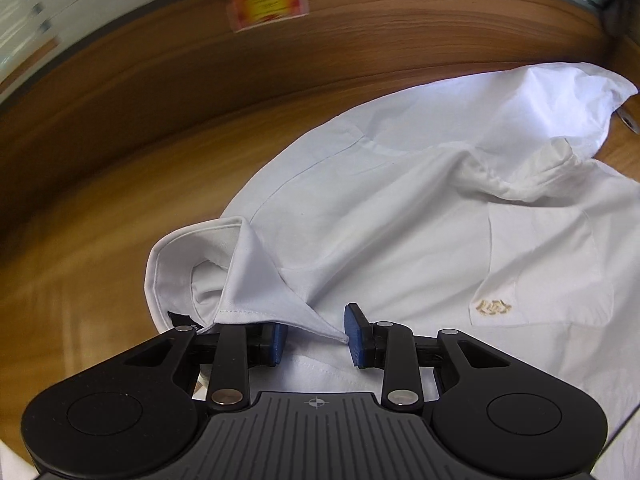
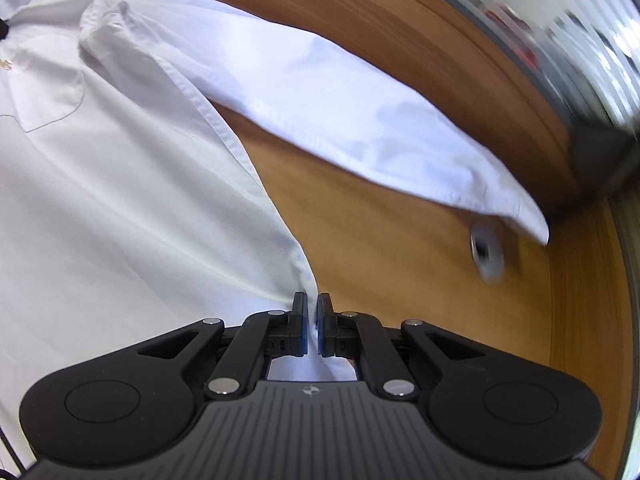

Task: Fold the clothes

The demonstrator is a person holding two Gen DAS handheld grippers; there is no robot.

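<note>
The right gripper (image 2: 312,326) clamps the shirt (image 2: 120,200) edge to lift it; the left gripper's (image 1: 316,336) fingers stand apart around the collar (image 1: 248,280).

wooden tabletop (image 1: 120,168) | red-yellow label (image 1: 269,2) (blurred) | metal grommet (image 2: 486,254) | bright light

Light: bright, even, soft; no harsh glare.
Shadows: faint, soft in the white shirt (image 1: 400,208) folds ahead of the left claw (image 1: 316,336).
Blur: table (image 2: 400,248) grain and the background streak with motion beyond the right claw (image 2: 313,328); the claws stay sharp.
Distortion: strong fisheye bending toward the far edges.
</note>
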